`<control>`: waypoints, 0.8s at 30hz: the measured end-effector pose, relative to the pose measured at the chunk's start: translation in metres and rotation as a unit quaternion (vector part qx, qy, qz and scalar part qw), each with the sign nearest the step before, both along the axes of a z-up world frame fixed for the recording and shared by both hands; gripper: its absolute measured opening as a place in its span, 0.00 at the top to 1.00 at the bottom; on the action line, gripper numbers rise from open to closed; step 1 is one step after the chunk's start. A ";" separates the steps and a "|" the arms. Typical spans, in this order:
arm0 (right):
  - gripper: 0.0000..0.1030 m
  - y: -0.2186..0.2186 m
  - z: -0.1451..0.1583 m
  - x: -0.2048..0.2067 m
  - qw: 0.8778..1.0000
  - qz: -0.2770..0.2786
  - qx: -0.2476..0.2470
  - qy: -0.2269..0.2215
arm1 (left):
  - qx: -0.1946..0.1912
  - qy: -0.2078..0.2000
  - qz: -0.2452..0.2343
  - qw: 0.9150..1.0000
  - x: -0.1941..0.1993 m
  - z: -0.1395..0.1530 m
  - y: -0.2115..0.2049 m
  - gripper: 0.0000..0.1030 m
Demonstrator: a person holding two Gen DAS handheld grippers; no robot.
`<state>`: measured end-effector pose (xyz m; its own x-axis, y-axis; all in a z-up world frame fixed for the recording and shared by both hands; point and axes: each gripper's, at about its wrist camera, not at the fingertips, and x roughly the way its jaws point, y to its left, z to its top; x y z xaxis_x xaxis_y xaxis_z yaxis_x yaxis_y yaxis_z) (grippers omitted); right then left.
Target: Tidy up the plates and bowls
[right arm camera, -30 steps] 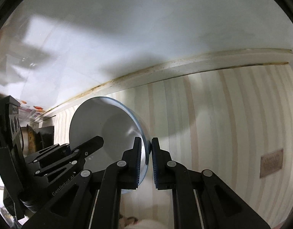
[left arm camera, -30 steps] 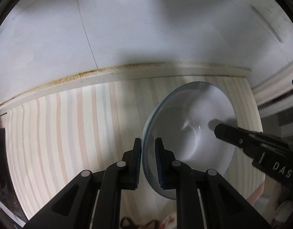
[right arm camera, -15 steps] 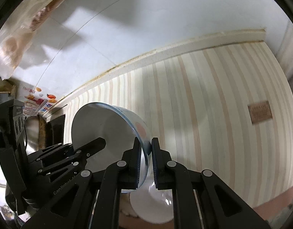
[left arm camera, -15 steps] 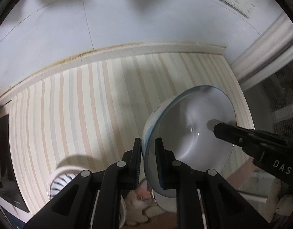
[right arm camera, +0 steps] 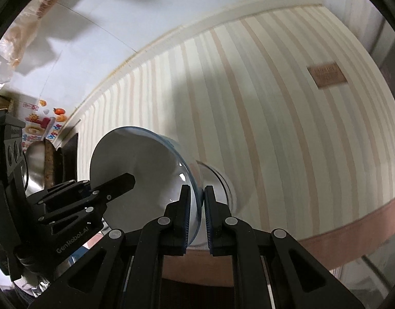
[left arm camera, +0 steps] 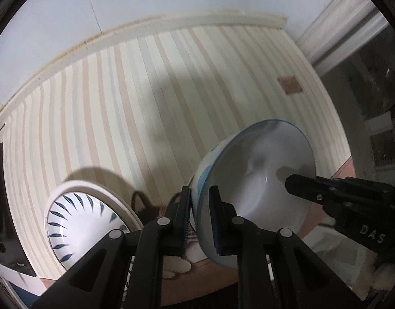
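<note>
Two claws hold one bowl (left arm camera: 259, 188).
Left claw (left arm camera: 200, 219) and right claw (right arm camera: 196, 216) each pinch its rim; bowl tipped on its side.

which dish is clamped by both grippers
The white bowl, its rim pinched by the left gripper and right gripper. The blue-leaf plate lies on the mat untouched.

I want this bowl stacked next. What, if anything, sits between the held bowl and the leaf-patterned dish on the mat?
Nothing visible. The bowl is pinched at opposite rims by the left claw and right claw. Only bare striped mat separates it from the leaf-patterned dish.
</note>
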<state>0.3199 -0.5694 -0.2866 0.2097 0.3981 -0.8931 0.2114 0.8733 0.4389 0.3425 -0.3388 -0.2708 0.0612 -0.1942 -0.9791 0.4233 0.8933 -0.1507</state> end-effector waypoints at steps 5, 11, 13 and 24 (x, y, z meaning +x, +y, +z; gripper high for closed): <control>0.88 -0.002 -0.016 -0.007 1.000 0.001 0.004 0.022 | 0.015 0.021 -0.004 1.000 -0.005 -0.017 -0.001 0.88; 0.88 0.000 -0.031 -0.006 0.999 0.006 0.007 0.043 | 0.034 0.026 -0.009 0.999 -0.006 -0.028 -0.004 0.88; 0.88 0.001 -0.035 -0.005 0.999 0.007 0.008 0.051 | 0.037 0.028 -0.009 0.999 -0.006 -0.031 -0.005 0.88; 0.86 0.000 -0.042 0.000 0.998 -0.003 0.006 0.062 | 0.041 0.019 -0.015 0.999 -0.007 -0.028 -0.002 0.87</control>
<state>0.3196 -0.5696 -0.3288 0.1015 0.4080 -0.9073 0.2703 0.8664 0.4199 0.3351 -0.3411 -0.2988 0.0198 -0.1139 -0.9933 0.4450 0.8907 -0.0933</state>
